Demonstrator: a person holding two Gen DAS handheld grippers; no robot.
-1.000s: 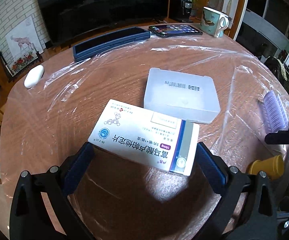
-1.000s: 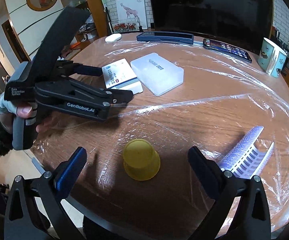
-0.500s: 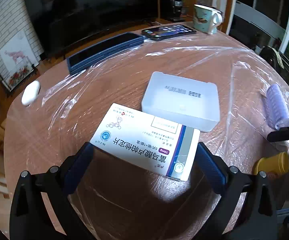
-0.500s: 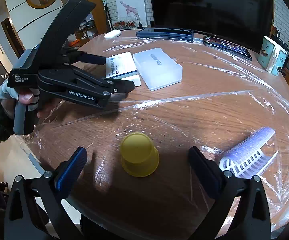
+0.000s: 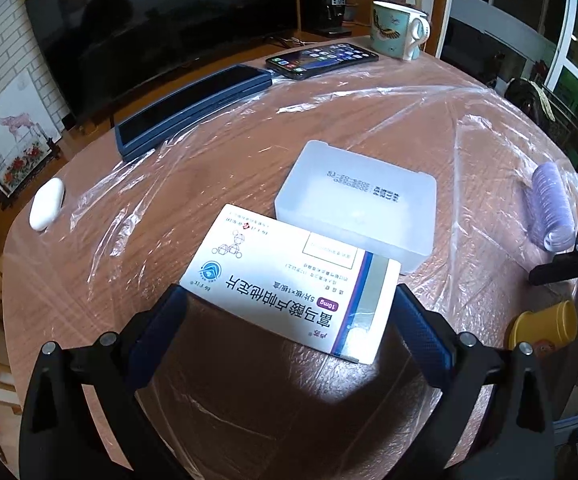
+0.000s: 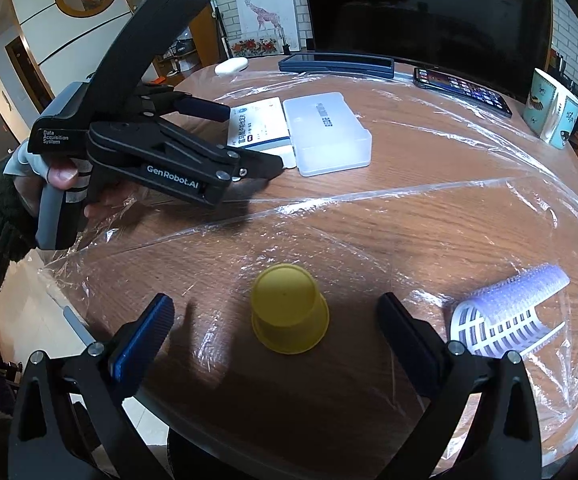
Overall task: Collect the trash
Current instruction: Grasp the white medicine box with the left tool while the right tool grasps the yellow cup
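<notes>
A white medicine box with blue and purple print lies on the round wooden table, which is covered in clear plastic film. My left gripper is open, its fingers on either side of the box's near end. The box also shows in the right wrist view. A yellow cup stands upside down between the open fingers of my right gripper. A purple hair roller lies to the right of it.
A translucent plastic case lies just behind the medicine box. At the far edge are a dark blue case, a phone, a mug and a white earbud case. A television stands behind the table.
My left gripper has tilted and edged toward the medicine box. My right gripper has moved slightly closer to the yellow cup. Nothing has been taken hold of.
</notes>
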